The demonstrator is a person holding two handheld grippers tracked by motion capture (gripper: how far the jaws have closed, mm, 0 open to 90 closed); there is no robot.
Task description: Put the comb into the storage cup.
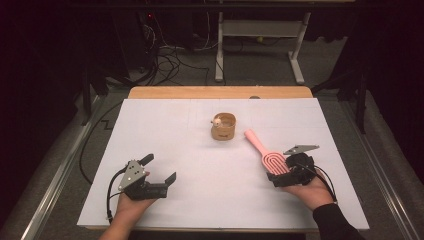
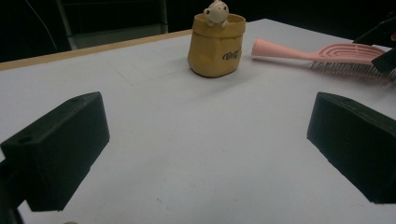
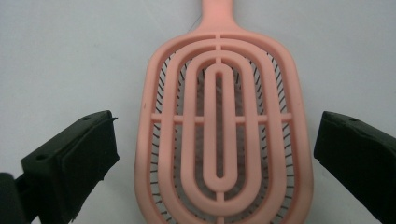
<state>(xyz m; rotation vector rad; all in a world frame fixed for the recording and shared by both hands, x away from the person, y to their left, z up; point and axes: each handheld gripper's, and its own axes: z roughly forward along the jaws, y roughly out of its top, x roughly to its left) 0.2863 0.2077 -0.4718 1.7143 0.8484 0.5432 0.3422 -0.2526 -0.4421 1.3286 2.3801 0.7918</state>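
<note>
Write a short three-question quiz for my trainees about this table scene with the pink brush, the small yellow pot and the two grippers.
1. True or false: the right gripper has its jaws shut on the pink plastic vented hairbrush.
2. Which way do the hairbrush's bristles face?
3. What sits at the rim of the small yellow soft-sided pot: A a spoon, B a small pale figurine, C a lid?

Key: 1 false, the jaws stand open either side of the head. 2 down, toward the white table. 3 B.
</note>
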